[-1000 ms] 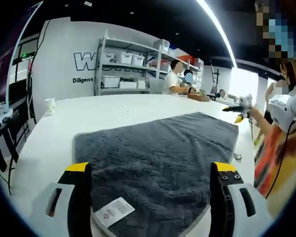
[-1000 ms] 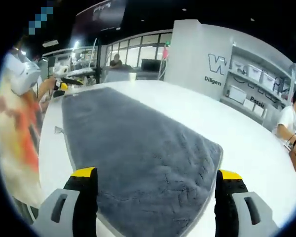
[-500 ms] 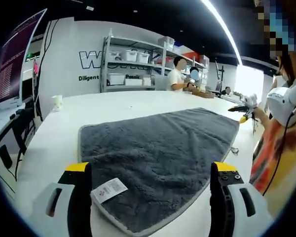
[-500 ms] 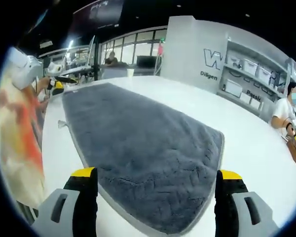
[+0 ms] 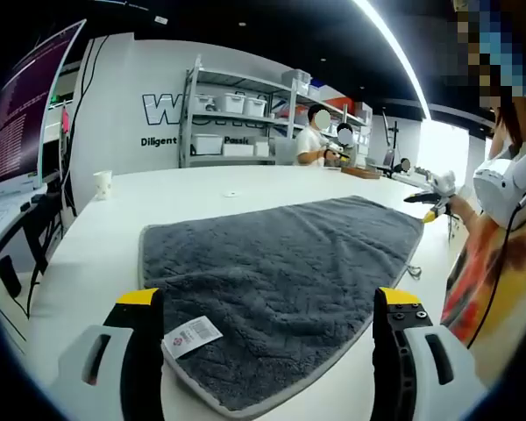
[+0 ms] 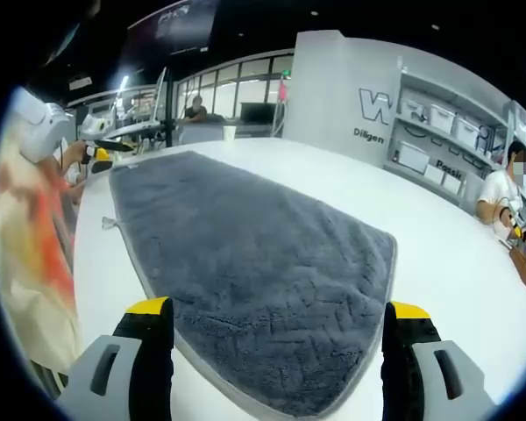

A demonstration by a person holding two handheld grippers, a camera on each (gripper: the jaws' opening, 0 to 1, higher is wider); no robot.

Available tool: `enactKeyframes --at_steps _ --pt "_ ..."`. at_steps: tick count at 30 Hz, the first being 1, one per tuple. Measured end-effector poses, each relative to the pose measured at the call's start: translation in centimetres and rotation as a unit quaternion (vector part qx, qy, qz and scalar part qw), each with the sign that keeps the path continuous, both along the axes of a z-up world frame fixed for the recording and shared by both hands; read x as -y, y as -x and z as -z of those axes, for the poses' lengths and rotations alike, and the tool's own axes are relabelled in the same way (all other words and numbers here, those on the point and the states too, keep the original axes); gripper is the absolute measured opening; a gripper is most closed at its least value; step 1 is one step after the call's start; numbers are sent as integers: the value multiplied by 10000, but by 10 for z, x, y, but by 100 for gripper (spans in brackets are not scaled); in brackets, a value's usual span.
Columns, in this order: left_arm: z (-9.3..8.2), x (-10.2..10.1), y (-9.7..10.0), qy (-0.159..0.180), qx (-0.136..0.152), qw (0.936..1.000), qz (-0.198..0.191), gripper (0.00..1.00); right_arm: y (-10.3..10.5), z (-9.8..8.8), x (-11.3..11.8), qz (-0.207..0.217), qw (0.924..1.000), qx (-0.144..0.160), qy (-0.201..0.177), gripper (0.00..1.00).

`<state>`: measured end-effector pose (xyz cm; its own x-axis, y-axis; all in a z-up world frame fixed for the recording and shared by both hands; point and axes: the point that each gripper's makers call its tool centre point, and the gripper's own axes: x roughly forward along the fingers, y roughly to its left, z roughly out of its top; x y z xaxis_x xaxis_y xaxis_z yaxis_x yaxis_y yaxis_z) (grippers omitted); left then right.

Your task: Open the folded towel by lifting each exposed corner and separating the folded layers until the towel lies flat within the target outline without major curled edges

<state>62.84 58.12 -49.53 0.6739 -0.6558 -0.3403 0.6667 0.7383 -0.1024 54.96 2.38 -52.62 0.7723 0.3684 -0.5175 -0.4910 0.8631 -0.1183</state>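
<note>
Towel: the grey towel (image 5: 280,289) lies spread flat on the white table (image 5: 202,189) — tag (image 5: 191,337) exposed.
Change: both views have eased back; towel unmoved.
Jaws: left gripper (image 5: 267,351) and right gripper (image 6: 276,351) spread wide, empty — unfolding looks finished.

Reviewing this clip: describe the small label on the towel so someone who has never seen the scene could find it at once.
Start at the white table and the grey towel spread across it. In the left gripper view, follow the towel to its nearest corner, beside the left jaw of the open left hand-held gripper. The label lies there: a small white rectangle with red print, the only pale patch on the grey pile.
</note>
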Motion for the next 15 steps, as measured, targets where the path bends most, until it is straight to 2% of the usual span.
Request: enactKeyframes --at_steps 4,8,15 --pt "0 -1 0 -19 8 10000 -16 98 2 6 -3 -80 9997 -104 188 99" --pt "1 0 1 -14 -9 10000 16 98 3 7 -6 -124 9998 -134 37 99" --pt "1 0 -1 46 -12 10000 -10 97 2 7 -3 -60 9999 -143 5 99"
